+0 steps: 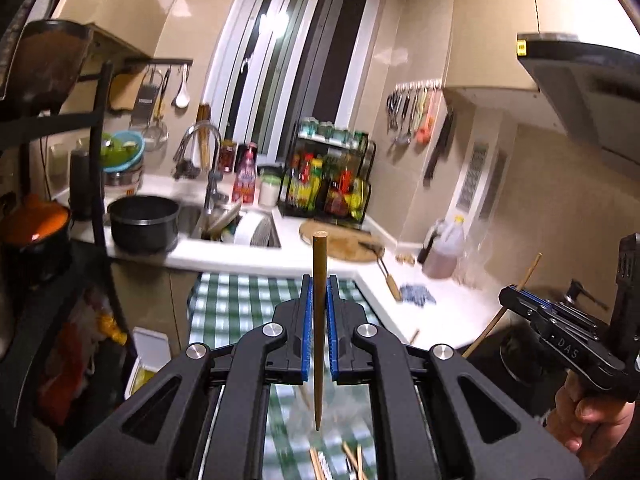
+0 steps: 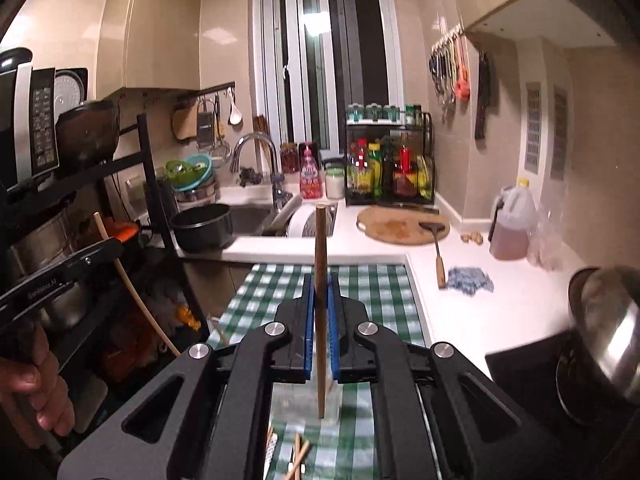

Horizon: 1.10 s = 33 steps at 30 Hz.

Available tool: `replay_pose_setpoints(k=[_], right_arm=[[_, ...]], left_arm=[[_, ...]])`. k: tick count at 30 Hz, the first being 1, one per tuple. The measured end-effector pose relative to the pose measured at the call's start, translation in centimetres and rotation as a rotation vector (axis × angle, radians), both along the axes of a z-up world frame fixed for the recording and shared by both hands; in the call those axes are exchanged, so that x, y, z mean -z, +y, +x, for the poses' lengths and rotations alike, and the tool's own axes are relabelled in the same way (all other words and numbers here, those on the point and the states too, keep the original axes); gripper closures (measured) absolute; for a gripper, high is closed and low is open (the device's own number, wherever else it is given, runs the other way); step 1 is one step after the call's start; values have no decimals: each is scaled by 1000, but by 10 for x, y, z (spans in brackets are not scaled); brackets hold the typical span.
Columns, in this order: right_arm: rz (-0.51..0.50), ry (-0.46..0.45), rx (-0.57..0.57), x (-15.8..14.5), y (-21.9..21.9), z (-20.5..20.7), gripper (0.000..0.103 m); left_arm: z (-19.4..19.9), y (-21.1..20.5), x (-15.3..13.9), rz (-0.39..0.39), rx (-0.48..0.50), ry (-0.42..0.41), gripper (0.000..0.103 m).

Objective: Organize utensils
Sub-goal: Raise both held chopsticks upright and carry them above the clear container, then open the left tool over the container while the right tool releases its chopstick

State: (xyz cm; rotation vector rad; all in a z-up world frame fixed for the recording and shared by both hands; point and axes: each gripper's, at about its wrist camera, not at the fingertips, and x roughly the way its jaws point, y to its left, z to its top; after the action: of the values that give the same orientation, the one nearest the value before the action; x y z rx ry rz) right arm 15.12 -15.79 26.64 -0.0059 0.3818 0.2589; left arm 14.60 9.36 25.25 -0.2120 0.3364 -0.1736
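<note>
Right now your left gripper [image 1: 319, 292] has its blue-padded fingers [image 1: 307, 320] pinched on a dark brown chopstick [image 1: 319, 320], which stands upright between them, blunt end up and tapered tip pointing down toward the green checked tablecloth [image 1: 240, 304]. Your right gripper [image 2: 320, 292] does the same: its fingers [image 2: 308, 320] are pressed onto a second brown chopstick [image 2: 321, 300], held upright, with its lower tip hanging over a clear glass container [image 2: 304, 404] that sits on the cloth; its outline is blurred. From the left wrist camera you see the right gripper off to the side with its chopstick tilted across the view. From the right wrist camera your left hand [image 2: 36, 384] shows at the edge, with its chopstick slanting the other way. More loose chopsticks [image 2: 298, 460] lie on the cloth at the bottom of both views, just below the grippers. Beyond the table, a white counter [image 2: 480, 304] carries a round wooden cutting board [image 2: 400, 226], a wooden-handled spatula [image 2: 438, 248], a blue cloth [image 2: 470, 278] and an oil jug [image 2: 512, 224]. A black pot [image 2: 204, 226] sits beside the sink [image 2: 252, 216].
</note>
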Motion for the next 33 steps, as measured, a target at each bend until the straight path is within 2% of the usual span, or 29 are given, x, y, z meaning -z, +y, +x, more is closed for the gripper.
replay_pose_setpoints(k=[6,13,33], right_arm=[[-8,-14,-8,-6,17,31,96],[1,14,-14,23,28,51,96],[-57,138,-27,90,42,81,97]], left_arm=[[21,6,11,-52,5,-48,97],[48,-3,36,-51,25,-16,96],[82,-40,93,111,88,164,96]])
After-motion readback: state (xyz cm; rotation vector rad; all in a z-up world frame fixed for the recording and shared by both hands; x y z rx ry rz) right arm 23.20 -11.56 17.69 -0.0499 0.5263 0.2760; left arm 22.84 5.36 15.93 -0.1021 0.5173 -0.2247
